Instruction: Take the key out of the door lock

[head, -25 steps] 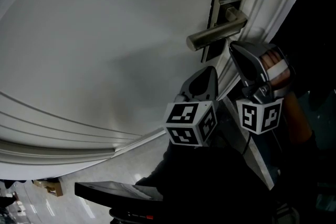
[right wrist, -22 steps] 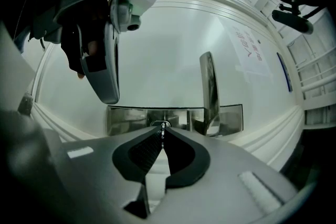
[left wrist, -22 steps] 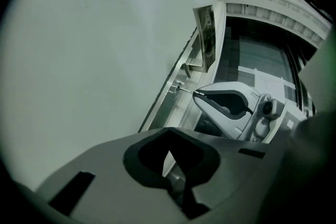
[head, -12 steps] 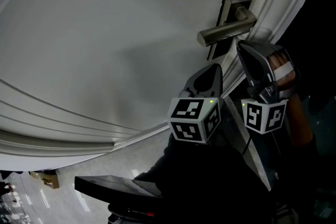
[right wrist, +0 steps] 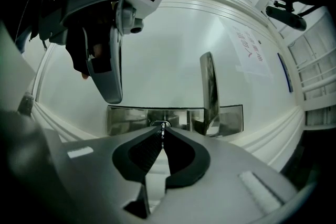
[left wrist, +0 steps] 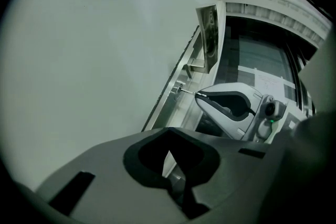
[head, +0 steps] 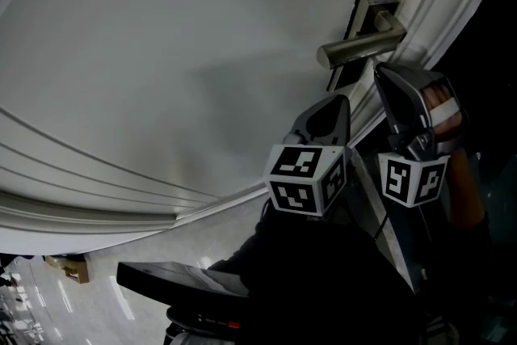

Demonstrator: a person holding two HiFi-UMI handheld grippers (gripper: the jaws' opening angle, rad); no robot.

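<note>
The thin metal key (left wrist: 187,91) sticks out of the steel lock plate (left wrist: 181,78) on the white door's (head: 186,52) edge, below the lever handle (head: 359,50). My right gripper (right wrist: 161,132) is shut on the key's outer end, and the key's thin edge (right wrist: 162,136) shows between its tips just before the lock cylinder (right wrist: 161,124). In the left gripper view the right gripper (left wrist: 200,95) meets the key from the right. My left gripper (left wrist: 169,153) hangs beside it with its jaws shut on nothing, a little back from the door (left wrist: 105,44).
The lever handle (right wrist: 208,86) juts out to the right of the lock cylinder. White moulded door trim (head: 440,4) runs beside the lock edge. Pale tiled floor (head: 97,287) shows at the lower left, and a dark panel (head: 178,280) lies low in the head view.
The head view has drifted, so the handle and both grippers sit slightly further right and up. The right gripper stays at the lock and the left stays beside it.
</note>
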